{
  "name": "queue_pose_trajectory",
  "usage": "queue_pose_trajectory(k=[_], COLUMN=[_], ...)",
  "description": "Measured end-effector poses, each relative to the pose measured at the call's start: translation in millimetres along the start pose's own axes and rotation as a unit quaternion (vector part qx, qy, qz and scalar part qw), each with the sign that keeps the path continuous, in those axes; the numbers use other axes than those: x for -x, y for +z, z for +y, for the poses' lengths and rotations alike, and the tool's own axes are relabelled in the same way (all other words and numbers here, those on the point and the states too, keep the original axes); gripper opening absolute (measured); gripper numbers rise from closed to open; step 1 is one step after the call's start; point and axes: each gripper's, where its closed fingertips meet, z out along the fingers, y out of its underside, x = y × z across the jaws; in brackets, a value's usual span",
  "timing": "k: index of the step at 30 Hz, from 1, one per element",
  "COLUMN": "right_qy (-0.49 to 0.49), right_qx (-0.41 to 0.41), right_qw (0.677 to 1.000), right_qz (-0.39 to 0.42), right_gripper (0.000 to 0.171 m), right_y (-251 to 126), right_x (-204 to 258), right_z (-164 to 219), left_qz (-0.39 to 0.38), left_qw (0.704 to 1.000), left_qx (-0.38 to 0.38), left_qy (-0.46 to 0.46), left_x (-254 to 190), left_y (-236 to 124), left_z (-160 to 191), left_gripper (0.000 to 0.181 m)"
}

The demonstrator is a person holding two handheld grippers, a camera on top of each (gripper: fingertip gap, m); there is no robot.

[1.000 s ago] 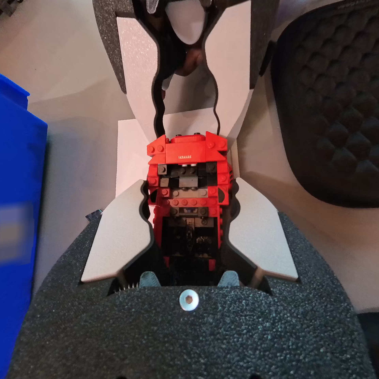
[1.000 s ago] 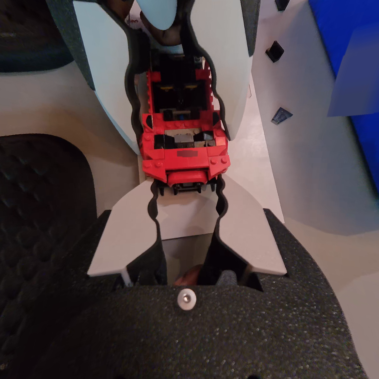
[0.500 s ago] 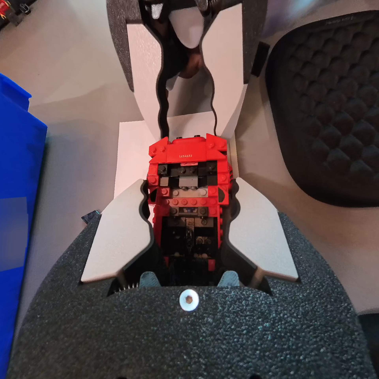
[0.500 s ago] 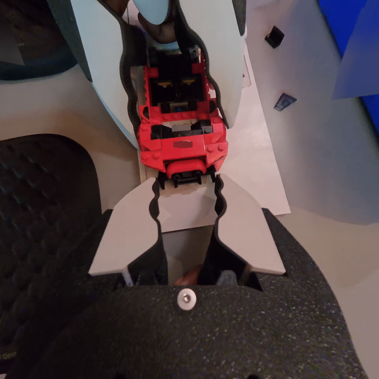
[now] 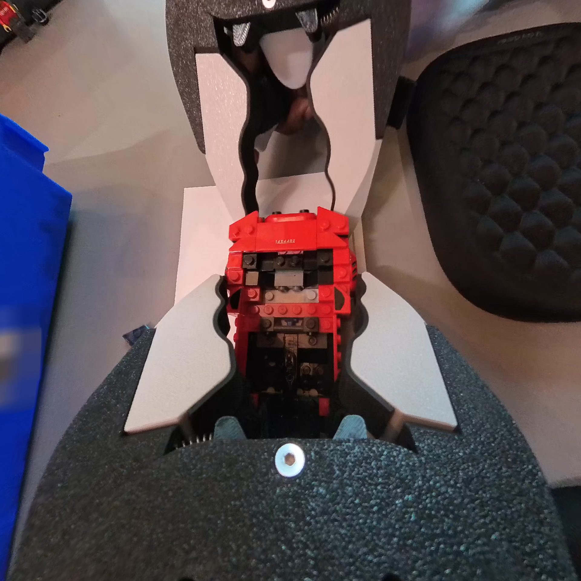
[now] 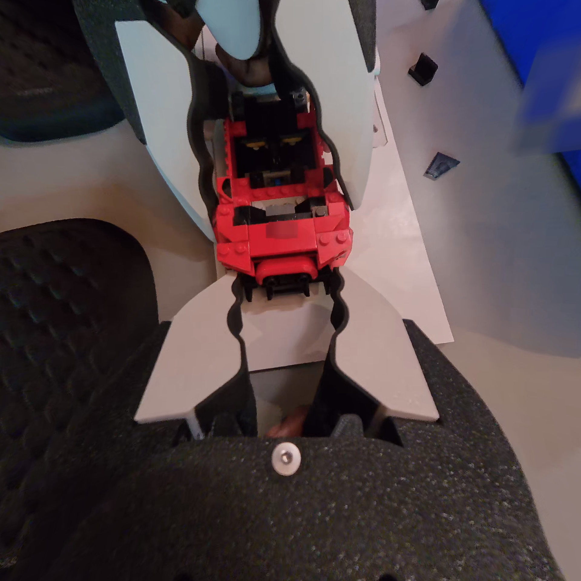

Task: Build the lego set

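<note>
Red-and-black brick lego car (image 5: 287,301), sitting on white paper sheet (image 5: 201,239), is clamped by left gripper (image 5: 290,309), body mostly built w/ cockpit unroofed, right gripper (image 6: 286,301) spread, empty at its nose, small dark loose bricks (image 6: 440,165) unplaced.

A small line of gold lettering sits on the flat red tile at the end of the red lego car (image 5: 287,283), upside down in the left wrist view. Faint embossed lettering marks the edge of the black quilted cushion (image 5: 509,176), too blurred to read.
</note>
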Motion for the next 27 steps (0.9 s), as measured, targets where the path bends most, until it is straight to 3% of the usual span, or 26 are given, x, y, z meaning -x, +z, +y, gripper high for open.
queue_pose_trajectory(k=[3,5,14,16,27], right_qy=[0.005,0.005,0.005,0.017,0.038], right_qx=[0.024,0.032,-0.059,-0.072,0.109], right_qw=[1.000,0.999,0.998,0.996,0.993], right_qz=[-0.011,-0.007,0.021,0.043,0.030], right_gripper=[0.067,0.068,0.005,0.000,0.000], right_y=[-7,-14,-29,-28,-5], right_x=[1,-1,-12,-19,-12], right_z=[6,10,-22,-32,-38], left_qz=[0.001,0.000,0.000,0.001,0.002], left_qw=[1.000,1.000,1.000,1.000,1.000], left_qx=[0.000,-0.001,0.001,0.001,0.000], left_qy=[0.000,0.000,0.002,0.002,0.004], left_x=[0,0,-1,-1,-1], left_y=[0,0,1,1,1], left_z=[0,0,0,0,0], left_gripper=[0.077,0.077,0.077,0.077,0.077])
